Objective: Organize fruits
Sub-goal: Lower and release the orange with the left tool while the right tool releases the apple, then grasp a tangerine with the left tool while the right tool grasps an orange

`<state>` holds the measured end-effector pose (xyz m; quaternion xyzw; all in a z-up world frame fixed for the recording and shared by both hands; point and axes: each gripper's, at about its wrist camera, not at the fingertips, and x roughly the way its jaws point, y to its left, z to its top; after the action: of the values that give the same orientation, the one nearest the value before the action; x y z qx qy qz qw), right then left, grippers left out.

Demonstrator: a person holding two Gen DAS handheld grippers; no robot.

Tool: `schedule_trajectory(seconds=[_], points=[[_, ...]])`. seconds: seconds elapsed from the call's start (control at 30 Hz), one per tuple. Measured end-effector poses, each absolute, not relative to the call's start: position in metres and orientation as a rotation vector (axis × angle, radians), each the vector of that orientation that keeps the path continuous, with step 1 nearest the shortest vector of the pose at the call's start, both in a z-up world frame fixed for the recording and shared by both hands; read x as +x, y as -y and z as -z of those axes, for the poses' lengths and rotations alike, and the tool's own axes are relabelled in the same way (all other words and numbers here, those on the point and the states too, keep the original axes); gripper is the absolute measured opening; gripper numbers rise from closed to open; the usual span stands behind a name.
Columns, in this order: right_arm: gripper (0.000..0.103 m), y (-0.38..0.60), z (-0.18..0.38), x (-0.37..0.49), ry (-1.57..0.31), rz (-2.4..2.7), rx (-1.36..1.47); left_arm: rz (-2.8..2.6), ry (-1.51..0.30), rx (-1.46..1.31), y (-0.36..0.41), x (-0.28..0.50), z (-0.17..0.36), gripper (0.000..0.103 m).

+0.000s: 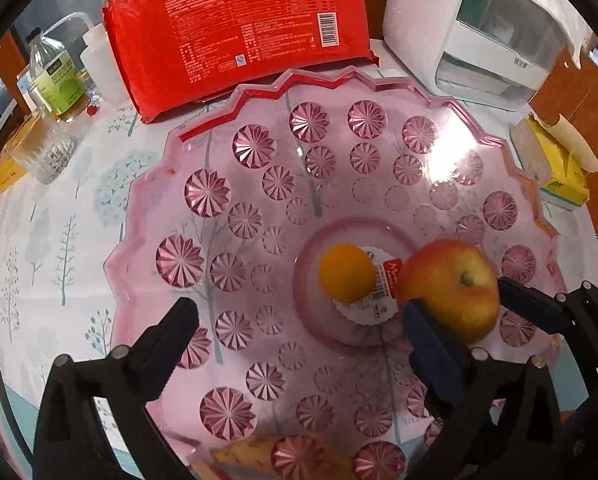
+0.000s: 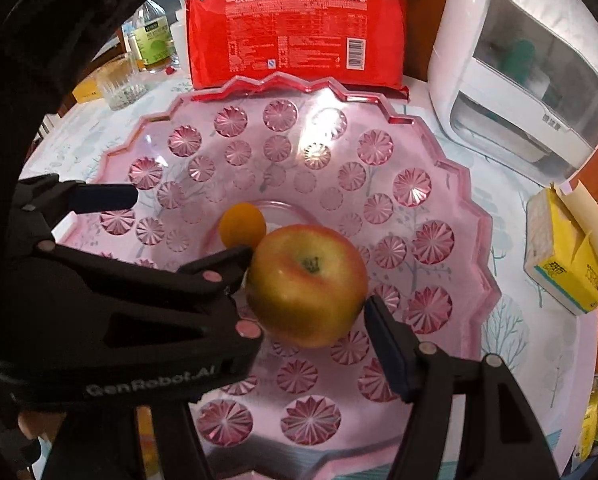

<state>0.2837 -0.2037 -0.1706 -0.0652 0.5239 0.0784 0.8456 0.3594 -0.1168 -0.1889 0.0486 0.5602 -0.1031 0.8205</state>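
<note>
Right gripper [image 2: 305,288]: jaws clamped on apple [image 2: 306,285], held in pink scalloped fruit bowl [image 2: 475,216]. Left gripper [image 1: 299,320]: jaws wide open, empty. Small orange [image 1: 347,273] apparently resting on bowl-centre label, beside apple.

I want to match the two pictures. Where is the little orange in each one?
Left wrist view: the orange sits right of centre in the bowl, left of the apple.
Right wrist view: the orange is near the centre, behind the apple.
Shared landmark: the red pack behind the bowl.
</note>
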Motion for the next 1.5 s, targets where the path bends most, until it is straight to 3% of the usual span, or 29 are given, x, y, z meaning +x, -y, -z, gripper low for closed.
schedule_trajectory(seconds=[0.7, 1.13, 1.5], points=[[0.068, 0.198, 0.121, 0.243, -1.025, -0.233, -0.044, 0.206, -1.104, -0.001, 0.088, 0.312, 0.109, 0.102], [0.068, 0.212, 0.063, 0.194, -0.97, -0.229, 0.04, 0.172, -0.946, 0.099, 0.066, 0.235, 0.023, 0.102], [0.068, 0.199, 0.028, 0.142, -0.889, -0.138, -0.078, 0.152, -0.902, 0.074, 0.015, 0.164, -0.002, 0.102]])
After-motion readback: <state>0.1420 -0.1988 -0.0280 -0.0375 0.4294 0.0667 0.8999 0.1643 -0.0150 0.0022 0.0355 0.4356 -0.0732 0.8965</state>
